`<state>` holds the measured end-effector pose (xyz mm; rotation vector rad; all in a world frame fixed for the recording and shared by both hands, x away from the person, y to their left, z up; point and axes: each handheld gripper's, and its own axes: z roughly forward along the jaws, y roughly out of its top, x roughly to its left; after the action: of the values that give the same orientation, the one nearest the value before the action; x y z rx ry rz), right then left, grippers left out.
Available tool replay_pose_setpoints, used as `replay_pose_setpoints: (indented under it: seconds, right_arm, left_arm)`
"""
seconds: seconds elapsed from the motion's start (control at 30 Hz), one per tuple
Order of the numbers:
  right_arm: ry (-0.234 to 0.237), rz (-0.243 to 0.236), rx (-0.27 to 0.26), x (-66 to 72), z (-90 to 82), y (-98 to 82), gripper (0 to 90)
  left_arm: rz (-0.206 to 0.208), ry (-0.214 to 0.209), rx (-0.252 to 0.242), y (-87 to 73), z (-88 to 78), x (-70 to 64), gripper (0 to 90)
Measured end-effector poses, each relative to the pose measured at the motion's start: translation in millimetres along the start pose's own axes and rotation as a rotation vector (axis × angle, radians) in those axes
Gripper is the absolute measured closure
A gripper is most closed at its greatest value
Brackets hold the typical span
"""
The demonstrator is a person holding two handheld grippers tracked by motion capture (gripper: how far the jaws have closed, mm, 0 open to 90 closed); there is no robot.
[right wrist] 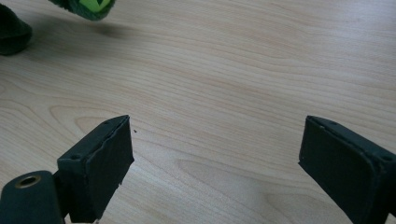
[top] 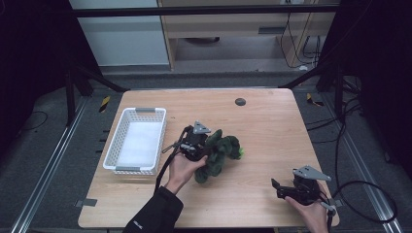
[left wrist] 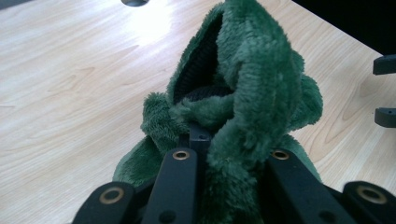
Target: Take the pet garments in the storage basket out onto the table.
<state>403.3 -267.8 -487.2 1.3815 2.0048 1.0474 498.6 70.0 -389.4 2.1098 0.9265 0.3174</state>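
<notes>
Green plush fabric, a fuzzy bundled cloth (top: 219, 151), sits near the middle of the light wooden counter (top: 262, 121), and we see our left tool (top: 206, 145) clamped tight on it, folds bulging up between the black jaws in the left gripper view (left wrist: 243, 93). Left of it stands a white plastic slotted basket (top: 137, 112). Our right tool (top: 278, 189) rests near the counter's front right corner, jaws wide apart with nothing between them.
</notes>
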Motion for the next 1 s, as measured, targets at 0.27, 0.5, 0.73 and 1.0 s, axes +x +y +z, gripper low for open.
replay_pose_setpoints:
  seconds: [0.27, 0.5, 0.73, 1.0]
  right_arm:
    - [0.001, -0.001, 0.002, 0.1, 0.1, -0.2, 9.6]
    - [-0.002, -0.009, 0.004, 0.0, 1.0, -0.5, 9.6]
    - [-0.002, -0.008, 0.005, -0.3, 0.9, -0.6, 9.6]
    - [-0.001, -0.007, 0.006, -0.5, 0.9, -0.5, 9.6]
  left_arm:
    - [0.018, -0.008, 0.025, -5.6, 7.8, -2.2, 78.7]
    - [0.027, -0.008, 0.059, -12.1, 15.6, -2.9, 76.1]
    - [0.038, -0.013, 0.079, -15.3, 21.3, -5.3, 68.6]
    - [0.054, -0.026, 0.096, -20.4, 24.7, -4.6, 56.0]
